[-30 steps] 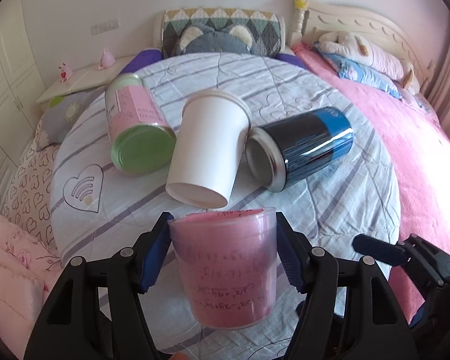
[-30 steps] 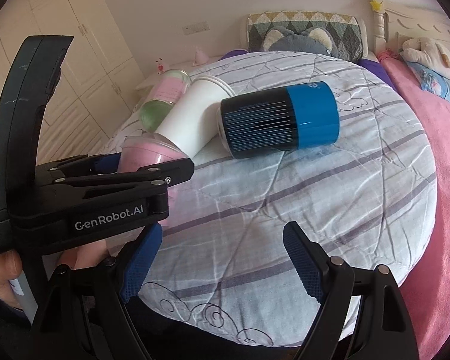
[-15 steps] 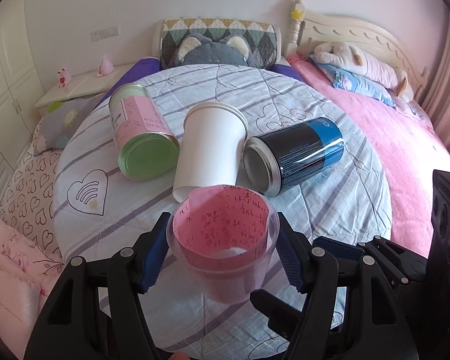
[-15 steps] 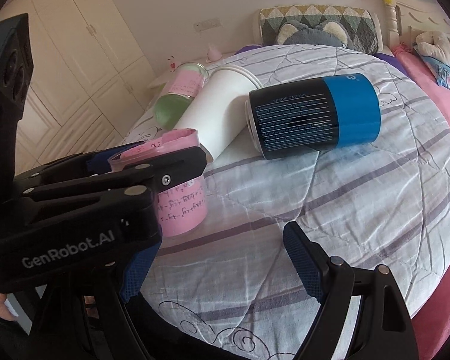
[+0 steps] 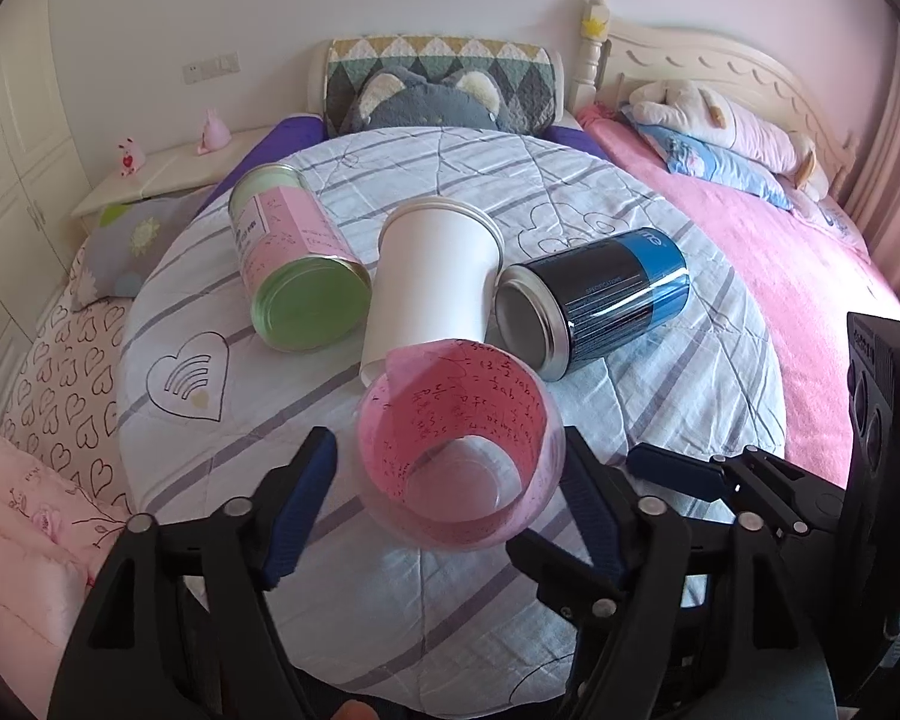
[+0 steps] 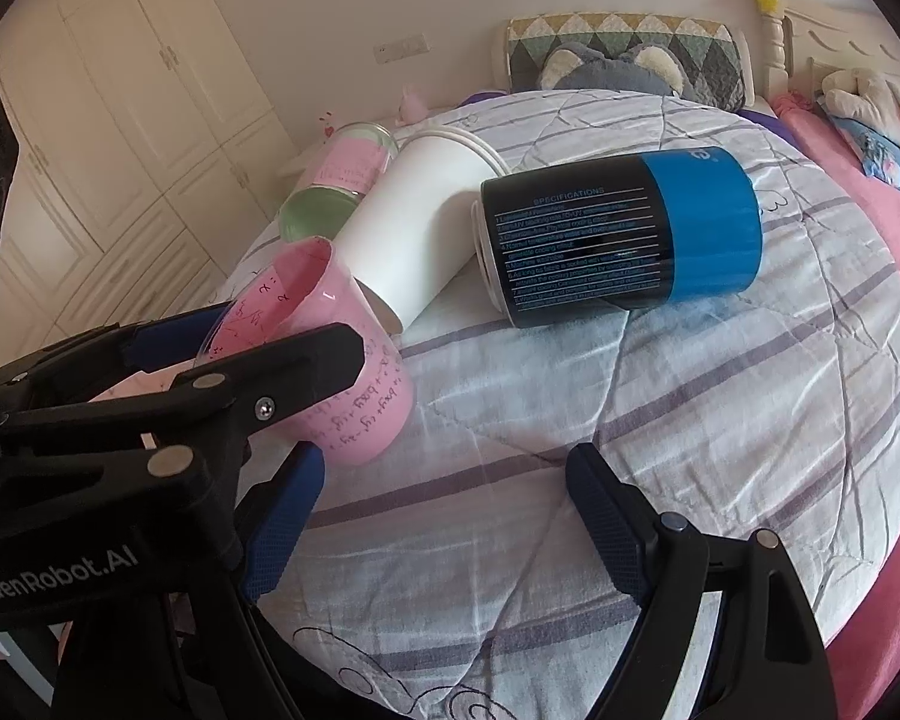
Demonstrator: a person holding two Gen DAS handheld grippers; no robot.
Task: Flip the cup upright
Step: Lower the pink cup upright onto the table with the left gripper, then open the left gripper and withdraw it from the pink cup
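Note:
The clear plastic cup with a pink handwritten paper lining point(image 5: 459, 447) stands mouth-up on the round striped table, near its front edge; it also shows in the right wrist view point(image 6: 336, 360). My left gripper point(image 5: 450, 492) is open, its blue-padded fingers either side of the cup with a visible gap on the left side. My right gripper point(image 6: 444, 522) is open and empty, just right of the cup over the tablecloth. Its fingers show in the left wrist view point(image 5: 678, 474).
Three containers lie on their sides behind the cup: a green-and-pink tin point(image 5: 297, 258), a white paper cup point(image 5: 429, 276) and a black-and-blue tin point(image 5: 600, 300). The white cup's base is close behind the pink cup. A pink bed point(image 5: 780, 252) lies to the right, a wardrobe point(image 6: 120, 120) to the left.
The pink cup went from upside down in my left gripper to mouth-up on the table. The left jaws have opened off it. The right gripper has come closer to the cup.

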